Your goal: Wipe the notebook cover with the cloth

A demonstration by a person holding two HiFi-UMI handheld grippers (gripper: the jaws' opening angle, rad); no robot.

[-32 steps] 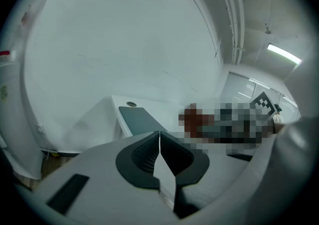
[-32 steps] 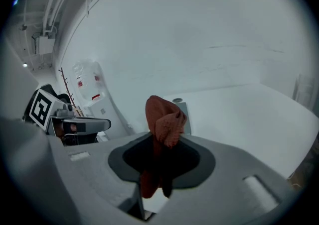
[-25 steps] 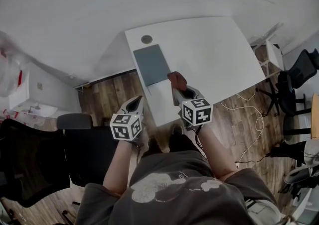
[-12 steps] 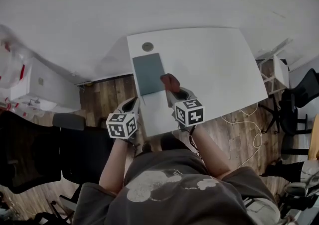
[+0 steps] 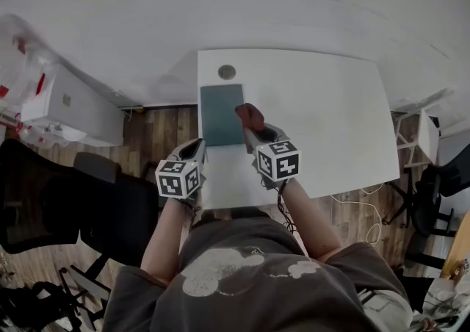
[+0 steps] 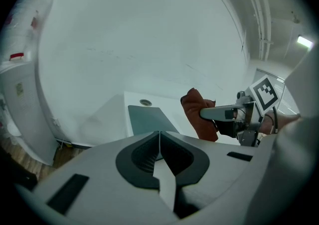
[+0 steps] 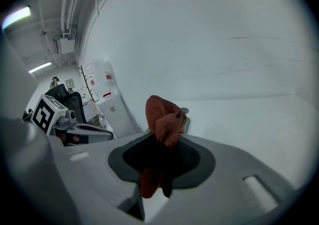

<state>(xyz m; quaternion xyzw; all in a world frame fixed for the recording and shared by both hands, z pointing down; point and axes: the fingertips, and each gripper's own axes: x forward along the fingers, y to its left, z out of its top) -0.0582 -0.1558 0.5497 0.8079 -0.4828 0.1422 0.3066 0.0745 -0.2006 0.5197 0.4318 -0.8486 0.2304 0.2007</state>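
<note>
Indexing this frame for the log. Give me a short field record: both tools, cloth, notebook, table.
left tool: shut, empty, near the table's left edge
right tool: shut on the cloth
cloth: reddish-brown, bunched, at the notebook's right edge; contact unclear
notebook: grey-green cover, closed, flat on the table's left part
table: white; round cable hole beyond the notebook

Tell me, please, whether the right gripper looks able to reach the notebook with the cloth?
Probably yes: the right gripper, shut on the cloth, hangs at the right edge of the notebook, with nothing between them.
</note>
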